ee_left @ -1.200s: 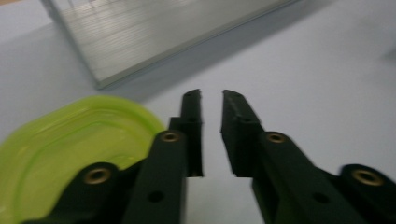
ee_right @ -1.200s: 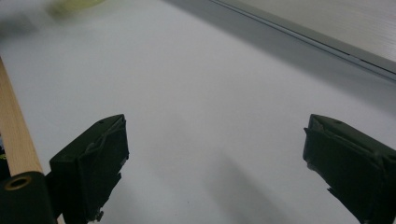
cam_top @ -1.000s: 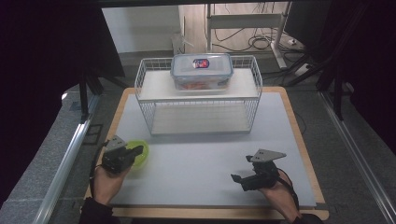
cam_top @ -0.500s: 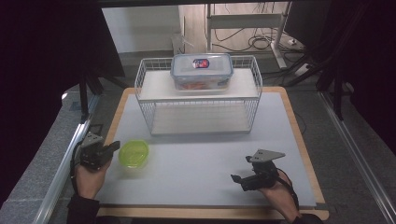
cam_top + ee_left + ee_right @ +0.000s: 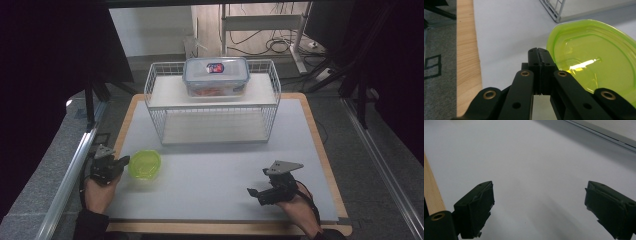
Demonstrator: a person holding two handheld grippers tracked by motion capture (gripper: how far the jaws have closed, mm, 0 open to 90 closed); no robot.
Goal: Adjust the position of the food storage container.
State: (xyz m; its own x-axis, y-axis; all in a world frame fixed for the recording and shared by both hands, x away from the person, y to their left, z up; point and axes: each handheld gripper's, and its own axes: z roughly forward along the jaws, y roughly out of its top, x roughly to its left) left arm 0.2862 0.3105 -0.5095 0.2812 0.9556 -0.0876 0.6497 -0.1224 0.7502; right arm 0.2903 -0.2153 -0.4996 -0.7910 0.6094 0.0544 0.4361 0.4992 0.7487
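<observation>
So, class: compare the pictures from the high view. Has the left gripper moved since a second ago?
Yes. The left gripper has slid left, off the green bowl, toward the table's wooden left edge; its jaws are shut, holding nothing.

Item: green lid [image 5: 145,164], which we record as a round, translucent lime-green plastic piece with raised concentric rings and a bright glare near its centre [image 5: 594,67]. We find it lying flat on the pale mat at about 8 o'clock on the table, free of any grip.
</observation>
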